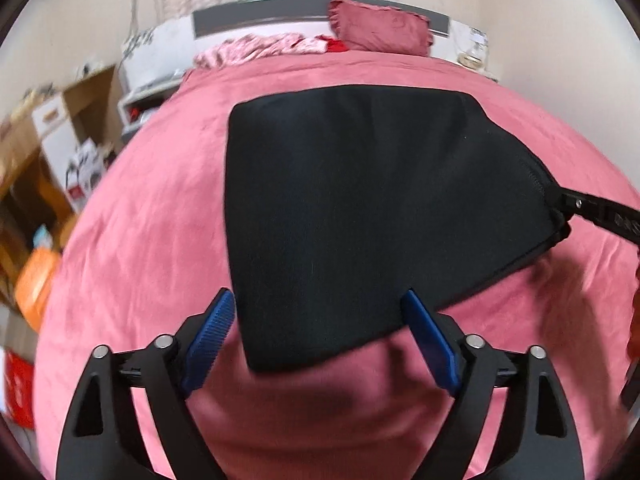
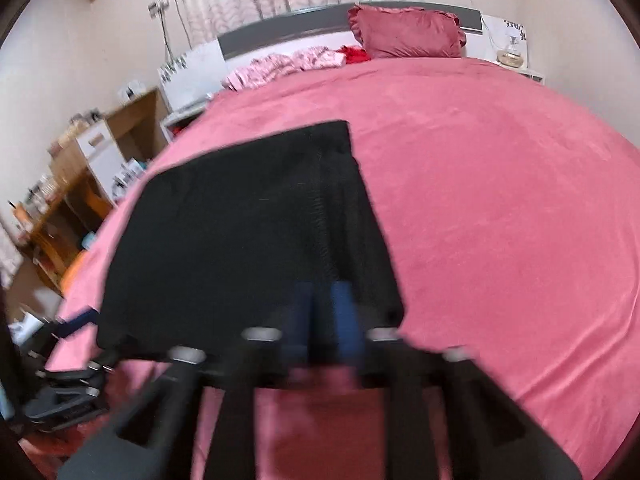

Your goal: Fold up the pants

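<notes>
Blue pads stand wide apart on our left gripper point(image 1: 318, 336), released, with the near corner of the pants point(image 1: 372, 200) lying between them but unpressed. Our right gripper point(image 2: 324, 320) is blurred; its pads look close together over the near hem, and we cannot tell whether they pinch cloth. The black pants lie already folded into a flat slab on the pink bed point(image 2: 500, 200), toward 12 o'clock of both grippers. We judge one fold just laid down (the left has let go). Next comes a fresh pinch on the near edge. Long axis runs roughly 6 to 12 in the right view.
</notes>
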`<state>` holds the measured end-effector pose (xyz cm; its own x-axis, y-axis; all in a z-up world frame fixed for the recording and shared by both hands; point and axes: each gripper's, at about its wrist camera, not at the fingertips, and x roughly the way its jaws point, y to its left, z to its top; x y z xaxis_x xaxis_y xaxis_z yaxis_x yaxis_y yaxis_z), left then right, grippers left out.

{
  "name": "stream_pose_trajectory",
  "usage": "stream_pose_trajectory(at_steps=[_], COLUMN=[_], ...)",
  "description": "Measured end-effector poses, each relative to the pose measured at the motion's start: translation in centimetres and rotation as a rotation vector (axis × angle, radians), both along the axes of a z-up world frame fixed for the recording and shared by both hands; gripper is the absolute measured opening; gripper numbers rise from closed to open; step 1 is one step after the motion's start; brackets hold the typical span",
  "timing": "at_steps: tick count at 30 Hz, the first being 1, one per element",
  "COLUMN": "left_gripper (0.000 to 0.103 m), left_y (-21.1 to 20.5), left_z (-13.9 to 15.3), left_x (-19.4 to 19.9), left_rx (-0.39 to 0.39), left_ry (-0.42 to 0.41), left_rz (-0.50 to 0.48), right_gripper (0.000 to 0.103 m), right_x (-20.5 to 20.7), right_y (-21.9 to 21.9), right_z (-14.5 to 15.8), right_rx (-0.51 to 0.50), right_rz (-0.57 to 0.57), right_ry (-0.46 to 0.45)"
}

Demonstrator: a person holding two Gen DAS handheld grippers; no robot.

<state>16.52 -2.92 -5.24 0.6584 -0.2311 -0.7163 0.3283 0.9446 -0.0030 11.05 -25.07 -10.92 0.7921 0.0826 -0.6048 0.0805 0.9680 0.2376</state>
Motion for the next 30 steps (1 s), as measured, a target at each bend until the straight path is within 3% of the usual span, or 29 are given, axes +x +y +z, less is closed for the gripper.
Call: stream_pose_trajectory(at_steps=[1,3,6,9,14,16,19,30], left_gripper=[0.090,0.090,0.092,0.092,0.094,0.094,0.099,0.099], left_y=[0.4,1.2,1.8,2.2,1.8,1.7,2.0,2.7], left_z=[-0.1,-0.5,-1.4,-2.0,-2.1,-1.6,-0.5,2.0], left_x=[-0.4,-1.9,-4.4,-6.7,-10.2,-11.1,-11.8,-13.8], left_rx=[-0.018,-0.045,-0.053,-0.065,0.047,0.058,0.067,-0.004], left_ry=[0.016,0.042,0.069,0.092,0.050,0.025,0.001,-0.013], left_rz=[0.018,0.067,0.120,0.132,0.114,0.093,0.136,0.161], right_gripper=[0.082,0.082,0.083,0.092,0.099,0.101,0.101,0.101], right_x=[-0.9,-2.9,-4.7,-7.0,-9.7,-10.5,-11.3,-13.8], right_y=[0.5,1.7,3.4,4.2,4.4,4.6,4.7,5.7], right_z=[0.3,0.5,-0.7,-3.1,-5.6,-5.3,-3.7,-1.3], right_rx=[-0.002,-0.037,-0.083,-0.053,-0.028,-0.059,-0.079,-0.144], right_rz=[-0.014,-0.013,0.006,-0.002,-0.011,-0.017,-0.040,-0.078], right_ry=[-0.020,-0.054,0.001,0.076,0.163,0.152,0.105,0.020])
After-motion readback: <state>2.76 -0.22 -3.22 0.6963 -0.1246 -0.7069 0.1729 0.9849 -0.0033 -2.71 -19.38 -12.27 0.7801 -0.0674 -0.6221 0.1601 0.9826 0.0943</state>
